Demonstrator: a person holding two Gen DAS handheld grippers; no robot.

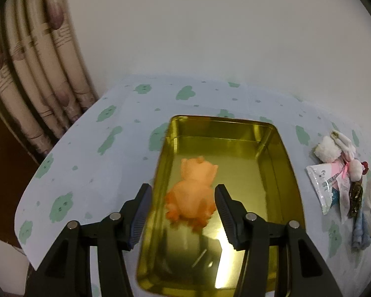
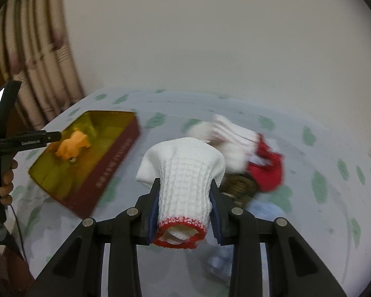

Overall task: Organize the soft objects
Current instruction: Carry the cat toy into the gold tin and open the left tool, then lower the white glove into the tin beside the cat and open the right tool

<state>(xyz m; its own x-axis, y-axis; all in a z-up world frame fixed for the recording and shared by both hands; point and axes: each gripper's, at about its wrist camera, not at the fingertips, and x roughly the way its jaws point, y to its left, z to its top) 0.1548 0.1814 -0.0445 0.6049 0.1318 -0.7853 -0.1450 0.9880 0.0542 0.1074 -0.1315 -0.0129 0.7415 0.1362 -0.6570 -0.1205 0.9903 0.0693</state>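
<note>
A: Report the condition of the left gripper (image 1: 183,198).

B: Its two fingers are spread apart and grip nothing. They hang over the near half of the gold tin (image 1: 279,148), one on each side of the orange toy (image 1: 193,193), with a gap on both sides.

A: Where is the orange toy?

B: It lies on the floor of the tin, in the near half, closer to the left wall. The tin is open, gold inside and dark red outside, and sits on the table (image 1: 91,163) with its pale cloth printed with green shapes.

A: Report the right gripper (image 2: 185,190).

B: Its fingers are pressed against both sides of a white knitted glove (image 2: 183,173). The red-trimmed cuff points toward the camera; the rest of the glove flares out past the fingertips. The glove is held above the table, to the right of the tin.

A: What else is on the table?

B: A loose pile (image 2: 237,148) lies just behind and to the right of the held glove: white cloth, a red piece, something brown and something pale blue. Motion blur prevents exact identification. From the left wrist view, a plastic packet (image 1: 326,183) also lies in that pile.

A: Surroundings?

B: A plain wall (image 1: 210,24) stands behind the table, and a striped curtain (image 1: 37,79) hangs at the left.
</note>
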